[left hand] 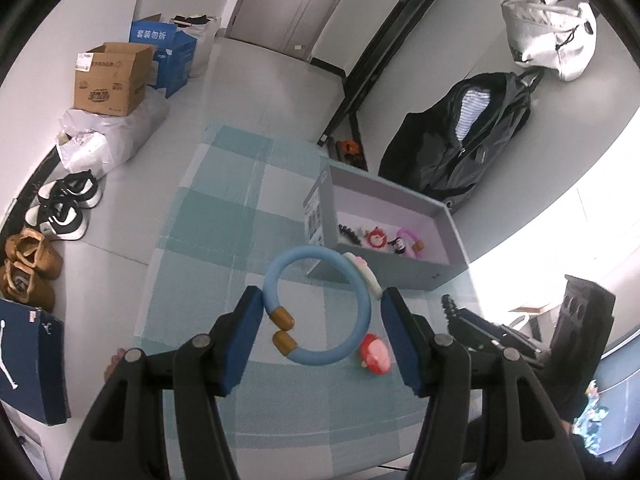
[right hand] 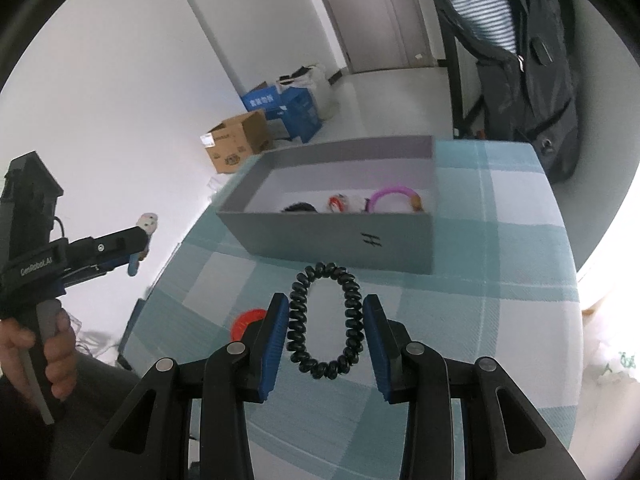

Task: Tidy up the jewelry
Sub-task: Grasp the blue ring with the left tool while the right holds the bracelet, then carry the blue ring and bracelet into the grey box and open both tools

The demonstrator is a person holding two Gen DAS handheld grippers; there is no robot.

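the left claw (left hand: 320,316) grips a blue bracelet (left hand: 318,308) above the checked cloth (left hand: 224,208); the right claw (right hand: 325,328) pinches a black coil band (right hand: 326,320), squeezed to an oval. ahead, the grey box (right hand: 340,240) already holds several pieces. both held items, a red charm (left hand: 374,358) and a red ring (right hand: 248,320) remain outside.

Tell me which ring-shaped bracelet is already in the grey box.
The pink bracelet, lying inside the grey box by its right wall. The blue bracelet is gripped in the left hand-held gripper, outside the box.
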